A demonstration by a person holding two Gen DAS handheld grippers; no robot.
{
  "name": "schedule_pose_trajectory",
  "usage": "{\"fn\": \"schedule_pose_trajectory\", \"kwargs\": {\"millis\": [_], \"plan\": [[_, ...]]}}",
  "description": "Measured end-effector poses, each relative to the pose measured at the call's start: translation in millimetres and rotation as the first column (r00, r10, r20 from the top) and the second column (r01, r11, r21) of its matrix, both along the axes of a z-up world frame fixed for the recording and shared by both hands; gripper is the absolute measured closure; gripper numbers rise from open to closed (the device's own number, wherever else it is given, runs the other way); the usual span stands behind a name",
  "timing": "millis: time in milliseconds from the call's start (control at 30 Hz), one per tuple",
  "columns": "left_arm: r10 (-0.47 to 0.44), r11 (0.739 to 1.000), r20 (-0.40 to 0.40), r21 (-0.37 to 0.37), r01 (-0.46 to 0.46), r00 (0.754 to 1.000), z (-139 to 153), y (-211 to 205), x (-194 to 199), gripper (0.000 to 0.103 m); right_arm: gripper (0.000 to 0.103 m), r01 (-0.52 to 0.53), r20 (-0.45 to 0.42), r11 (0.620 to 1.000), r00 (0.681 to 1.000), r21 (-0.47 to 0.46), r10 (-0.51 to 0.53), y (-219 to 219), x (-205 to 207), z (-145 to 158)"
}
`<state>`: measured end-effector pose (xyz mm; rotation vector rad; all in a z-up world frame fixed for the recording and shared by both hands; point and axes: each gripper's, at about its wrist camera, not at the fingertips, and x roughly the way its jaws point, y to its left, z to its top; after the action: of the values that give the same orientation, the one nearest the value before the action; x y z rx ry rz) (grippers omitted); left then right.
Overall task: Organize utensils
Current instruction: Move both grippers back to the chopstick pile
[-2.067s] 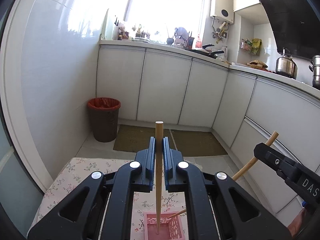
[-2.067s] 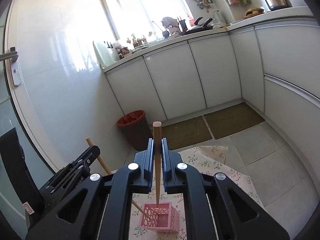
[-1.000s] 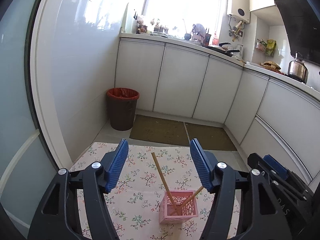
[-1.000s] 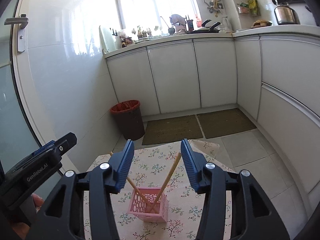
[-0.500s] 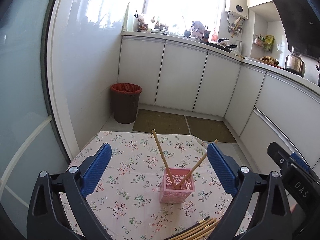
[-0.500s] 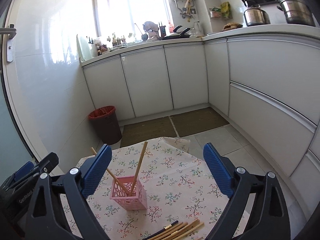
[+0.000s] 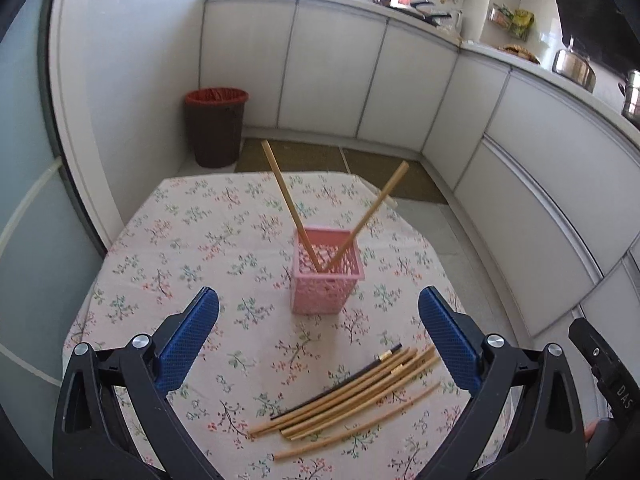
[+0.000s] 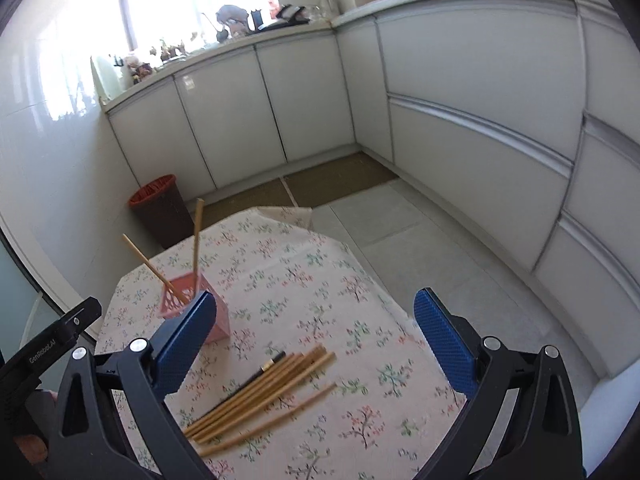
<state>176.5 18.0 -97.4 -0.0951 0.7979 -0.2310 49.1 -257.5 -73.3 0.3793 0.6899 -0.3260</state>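
Note:
A pink lattice basket (image 7: 326, 284) stands upright on the flowered tablecloth (image 7: 180, 248), with two wooden chopsticks (image 7: 286, 200) leaning apart in it. Several loose chopsticks (image 7: 352, 396), one of them black, lie in a bundle nearer to me. My left gripper (image 7: 319, 300) hangs wide open above the cloth, the basket in front of its fingertips and nothing held. In the right wrist view the basket (image 8: 176, 300) sits at the left, half behind one blue finger. My right gripper (image 8: 316, 302) hovers over the loose chopsticks (image 8: 260, 392), its jaws still opening and touching nothing.
A dark bin with a red liner (image 7: 216, 128) stands on the floor beyond the table, beside the white wall. White kitchen cabinets (image 7: 328, 68) run along the back and right. The table's right edge (image 8: 384, 296) drops to grey floor tiles.
Both grippers let go of their chopsticks, which now lean in the basket, and opened wide. Both tipped downward, and the loose bundle came into view. The right gripper swung to the right.

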Motion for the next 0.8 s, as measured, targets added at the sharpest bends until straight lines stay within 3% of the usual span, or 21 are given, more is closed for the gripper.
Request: {"fn": "schedule_pose_trajectory", "kwargs": {"millis": [100,233,400,467,567,667,733,800], "plan": [[-0.082,0.996,-0.101,0.035,0.086,0.991,-22,-22,6,0.007,0.007,0.065,-0.113,0.996,0.992,0.055,-0.059,-22,-13,-32],[-0.212,0.966,-0.219,0.099,0.238,0.952,-50,-63,11,0.007,0.007,0.156,-0.225,0.977,0.967,0.146,-0.120,-48,-25,-67],[-0.367,0.867,-0.331,0.218,0.448,0.870,-83,-125,13,0.007,0.007,0.238,-0.285,0.943,0.944,0.234,-0.167,-74,-35,-90],[-0.447,0.809,-0.354,0.232,0.540,0.822,-92,-150,12,0.016,0.007,0.272,-0.304,0.927,0.934,0.259,-0.189,-83,-39,-98],[-0.543,0.719,-0.430,0.205,0.663,0.721,-108,-185,16,0.028,0.007,0.311,-0.337,0.895,0.920,0.319,-0.199,-96,-43,-109],[-0.574,0.654,-0.472,0.228,0.722,0.669,-125,-211,21,0.030,0.007,0.339,-0.369,0.864,0.908,0.371,-0.198,-106,-45,-120],[-0.576,0.640,-0.527,0.184,0.746,0.625,-138,-221,30,0.040,0.007,0.353,-0.384,0.849,0.902,0.394,-0.197,-111,-45,-126],[-0.571,0.647,-0.595,0.099,0.756,0.566,-150,-227,38,0.048,0.007,0.357,-0.400,0.838,0.898,0.412,-0.186,-113,-43,-131]]}}
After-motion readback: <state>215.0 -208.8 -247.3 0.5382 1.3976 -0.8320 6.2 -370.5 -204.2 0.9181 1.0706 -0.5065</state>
